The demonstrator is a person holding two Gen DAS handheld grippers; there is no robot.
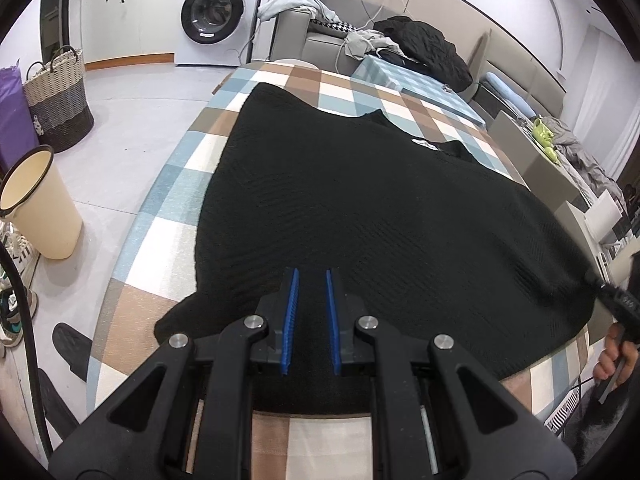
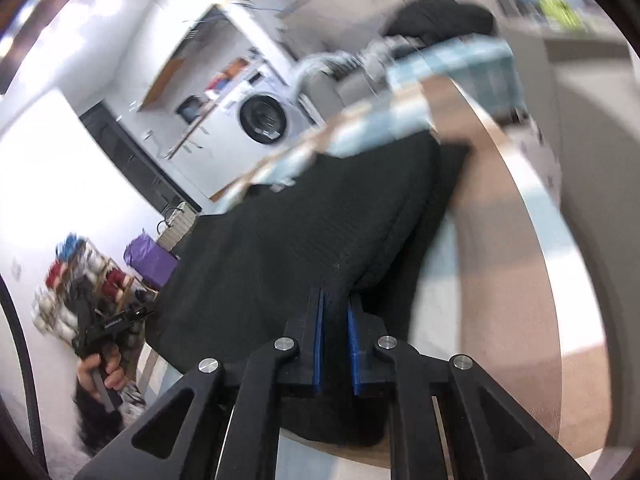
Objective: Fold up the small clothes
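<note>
A black knit garment (image 1: 360, 216) lies spread on the checked tablecloth (image 1: 168, 208). My left gripper (image 1: 312, 276) sits at the garment's near hem, its blue pads a small gap apart with black cloth between them. My right gripper (image 2: 335, 300) is shut on the garment's (image 2: 304, 232) right edge and lifts it off the table; this view is blurred by motion. The right gripper also shows at the right edge of the left wrist view (image 1: 618, 304). The left gripper shows at the lower left of the right wrist view (image 2: 108, 328).
A folded blue checked cloth (image 1: 420, 88) lies at the table's far side. A cream bucket (image 1: 36, 204) and a woven basket (image 1: 60, 100) stand on the floor to the left. A washing machine (image 1: 216, 12) and a sofa with clothes (image 1: 400, 40) are behind.
</note>
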